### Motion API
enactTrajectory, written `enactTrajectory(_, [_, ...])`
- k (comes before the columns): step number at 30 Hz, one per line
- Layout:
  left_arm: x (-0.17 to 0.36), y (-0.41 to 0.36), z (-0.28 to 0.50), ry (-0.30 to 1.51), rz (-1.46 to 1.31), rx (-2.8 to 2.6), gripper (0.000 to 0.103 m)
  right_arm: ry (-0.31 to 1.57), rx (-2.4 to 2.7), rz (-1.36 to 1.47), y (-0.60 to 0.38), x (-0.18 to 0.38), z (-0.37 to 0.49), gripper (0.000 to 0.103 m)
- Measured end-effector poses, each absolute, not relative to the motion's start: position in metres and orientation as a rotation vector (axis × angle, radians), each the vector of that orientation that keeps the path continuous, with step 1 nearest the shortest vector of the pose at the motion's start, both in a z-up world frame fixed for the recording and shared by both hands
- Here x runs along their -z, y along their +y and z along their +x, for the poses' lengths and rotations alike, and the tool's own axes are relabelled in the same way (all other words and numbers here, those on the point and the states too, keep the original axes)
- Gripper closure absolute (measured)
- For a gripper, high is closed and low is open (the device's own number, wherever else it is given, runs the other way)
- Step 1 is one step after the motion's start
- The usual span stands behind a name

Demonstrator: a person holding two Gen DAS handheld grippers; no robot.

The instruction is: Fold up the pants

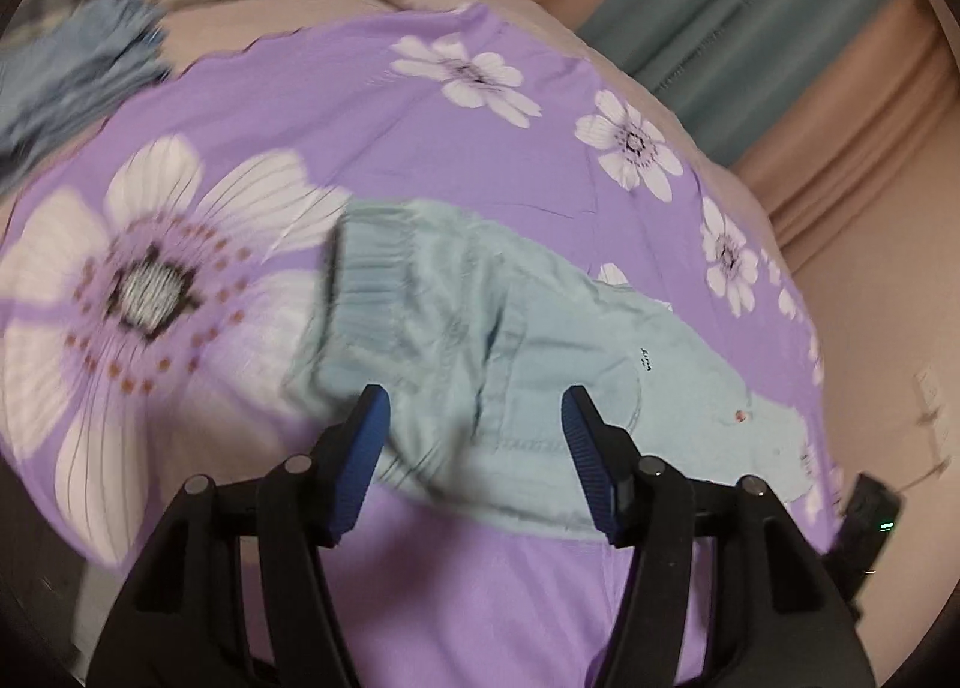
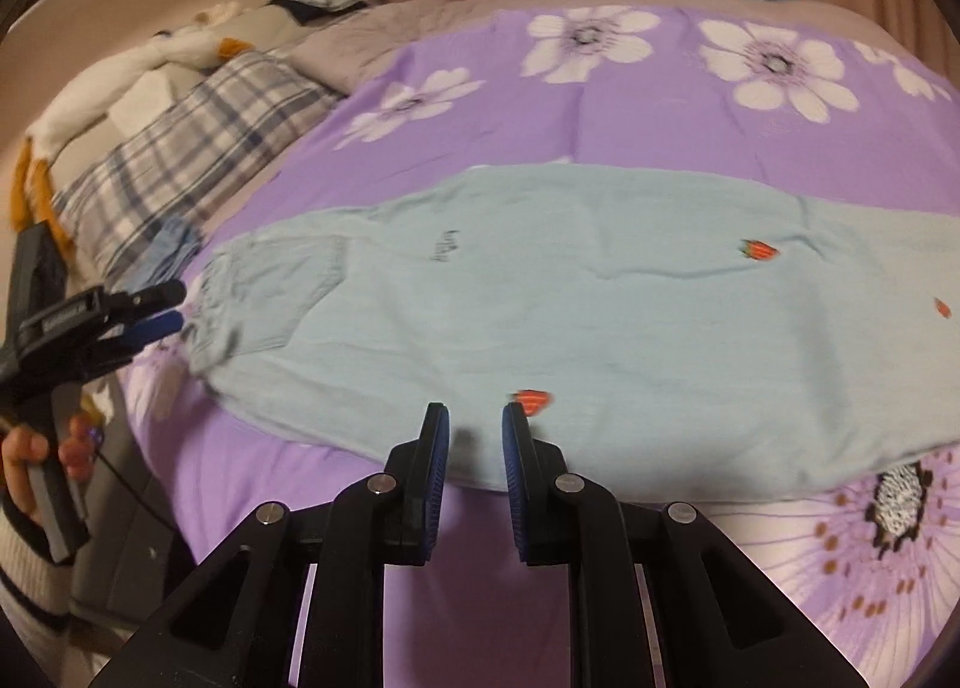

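Light blue pants [image 2: 540, 316] with small red strawberry prints lie flat across a purple flowered bedspread [image 2: 630, 106], waistband to the left. In the left wrist view the pants [image 1: 492, 352] show their ribbed waistband [image 1: 372, 280]. My left gripper [image 1: 474, 406] is open just above the waist end, holding nothing. It also shows in the right wrist view [image 2: 171, 304] at the waistband's edge. My right gripper [image 2: 474, 418] is open, narrowly, over the near edge of the pants, apart from the cloth.
A plaid pillow [image 2: 198, 148] and a plush toy [image 2: 120, 88] lie at the bed's head. Folded blue cloth [image 1: 78, 70] sits beside the spread. Curtains [image 1: 750, 28] hang behind the bed. A dark device [image 1: 864, 514] lies at the bed's edge.
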State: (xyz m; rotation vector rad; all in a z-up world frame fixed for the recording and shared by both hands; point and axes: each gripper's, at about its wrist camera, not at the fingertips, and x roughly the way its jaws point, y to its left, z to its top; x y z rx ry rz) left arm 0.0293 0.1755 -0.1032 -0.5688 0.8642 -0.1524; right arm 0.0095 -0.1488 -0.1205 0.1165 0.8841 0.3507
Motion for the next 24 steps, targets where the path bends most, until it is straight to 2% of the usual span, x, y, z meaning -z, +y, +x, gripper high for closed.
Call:
enactTrajectory(5, [0.119, 0.199, 0.025, 0.874, -0.79, 0.179, 0.045, 0.908, -0.372, 0.145, -0.143, 0.126, 0.011, 0.086])
enactTrajectory(10, [0.125, 0.19, 0.039, 0.868, -0.836, 0.207, 0.046, 0.91, -0.392, 0.155, -0.136, 0.124, 0.009, 0.086])
enactTrajectory(16, [0.148, 0.193, 0.047, 0.894, -0.912, 0.151, 0.065, 0.914, -0.392, 0.146, -0.134, 0.121, 0.009, 0.086])
enactTrajectory(18, [0.146, 0.195, 0.045, 0.88, -0.911, 0.138, 0.089, 0.914, -0.394, 0.139, -0.132, 0.12, 0.011, 0.086])
enactTrajectory(24, [0.117, 0.201, 0.027, 0.8, -0.855, 0.122, 0.091, 0.88, -0.431, 0.094, -0.111, 0.114, 0.02, 0.086])
